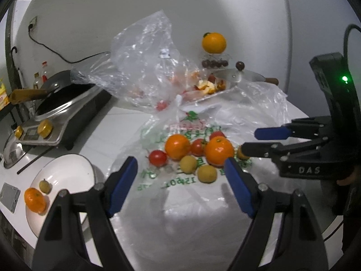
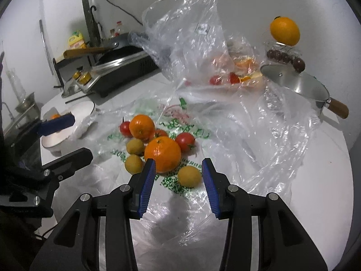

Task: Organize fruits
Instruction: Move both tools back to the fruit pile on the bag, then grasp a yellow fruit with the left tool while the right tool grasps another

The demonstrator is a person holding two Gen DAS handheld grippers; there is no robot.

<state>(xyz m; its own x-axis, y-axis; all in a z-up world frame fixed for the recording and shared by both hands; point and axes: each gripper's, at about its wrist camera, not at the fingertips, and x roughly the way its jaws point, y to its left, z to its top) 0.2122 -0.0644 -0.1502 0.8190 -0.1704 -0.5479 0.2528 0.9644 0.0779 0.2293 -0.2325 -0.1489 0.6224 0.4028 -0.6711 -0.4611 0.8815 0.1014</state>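
Observation:
On a printed plastic bag (image 1: 180,183) lies a pile of fruit: two oranges (image 1: 177,146) (image 2: 162,155), several red tomatoes (image 1: 158,157) and small yellow fruits (image 1: 207,173). At the left, a white plate (image 1: 67,159) holds one orange (image 1: 33,199) and one small yellow fruit (image 1: 45,186). My left gripper (image 1: 180,159) is open just in front of the pile, with nothing between its pads. My right gripper (image 2: 178,161) is open on the pile's right side. A small yellow fruit (image 2: 189,176) lies between its tips, and the pads do not press on it.
An induction cooker (image 1: 67,117) with a pan stands at the back left. A lidded pot (image 2: 300,85) with a wooden handle stands at the back right. A crumpled clear bag (image 1: 144,52) with peels lies behind the pile. An orange (image 1: 214,42) sits on a jar. A phone (image 1: 9,196) lies beside the plate.

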